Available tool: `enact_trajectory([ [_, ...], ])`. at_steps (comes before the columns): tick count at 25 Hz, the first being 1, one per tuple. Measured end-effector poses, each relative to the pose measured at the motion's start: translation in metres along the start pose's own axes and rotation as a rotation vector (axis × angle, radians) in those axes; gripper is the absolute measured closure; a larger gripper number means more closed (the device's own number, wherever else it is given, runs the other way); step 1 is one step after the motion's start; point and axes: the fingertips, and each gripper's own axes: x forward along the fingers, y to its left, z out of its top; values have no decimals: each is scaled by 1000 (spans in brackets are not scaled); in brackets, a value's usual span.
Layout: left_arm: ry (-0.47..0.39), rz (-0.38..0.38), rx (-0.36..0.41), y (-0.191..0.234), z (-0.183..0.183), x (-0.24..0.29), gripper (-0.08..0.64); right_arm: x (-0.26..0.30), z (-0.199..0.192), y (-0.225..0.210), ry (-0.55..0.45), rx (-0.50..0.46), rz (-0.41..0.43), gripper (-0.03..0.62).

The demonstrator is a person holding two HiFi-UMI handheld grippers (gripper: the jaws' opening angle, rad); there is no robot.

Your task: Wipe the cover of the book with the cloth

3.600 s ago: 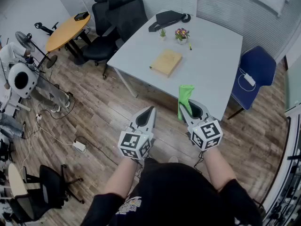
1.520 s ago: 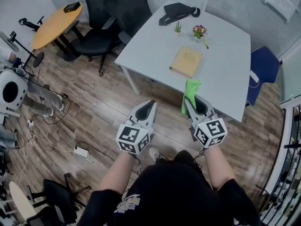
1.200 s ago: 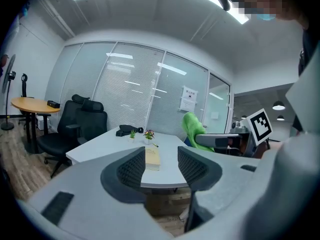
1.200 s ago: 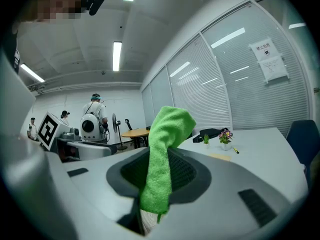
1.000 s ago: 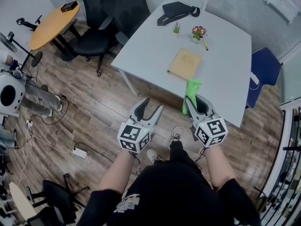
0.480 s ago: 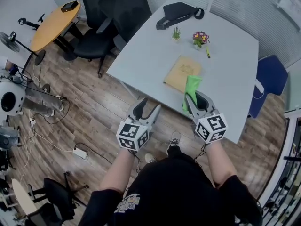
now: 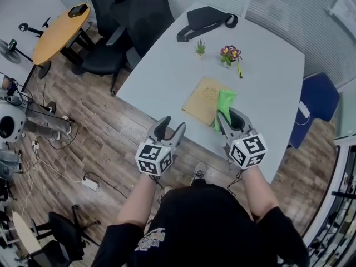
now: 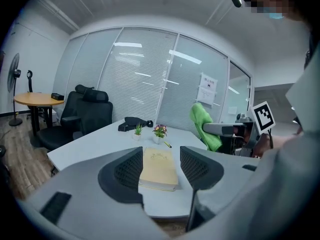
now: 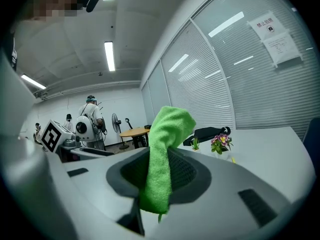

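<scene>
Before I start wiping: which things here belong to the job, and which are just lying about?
Job: book, green cloth, right gripper shut on it, left gripper open.
Lying about: black bag, small green plant, pot of flowers, yellow pen, black office chairs.

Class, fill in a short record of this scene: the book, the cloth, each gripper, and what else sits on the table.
Book: tan, closed, flat on the white table
Cloth: green, clamped in right gripper, held above the table
Left gripper: open, empty, facing the book
Also on table: black bag, small plant, flowers
</scene>
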Motion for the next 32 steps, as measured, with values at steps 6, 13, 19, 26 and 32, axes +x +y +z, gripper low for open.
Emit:
enact_trajectory([
  [6, 35, 11, 5, 5, -3, 23, 339, 8, -1, -20, 8, 25, 1, 494],
  [13, 67, 1, -3, 11, -12, 42, 339, 16, -5, -32, 26, 17, -7, 494],
  [19, 108, -61, -1, 26, -17, 65, 339, 28, -8, -39, 45, 18, -63, 494],
  [26, 196, -176, 15, 46, -24, 107, 339, 51, -13, -60, 69, 55, -181, 494],
  [32, 280, -275, 26, 58, -38, 146, 339, 69, -20, -80, 94, 81, -276, 494],
])
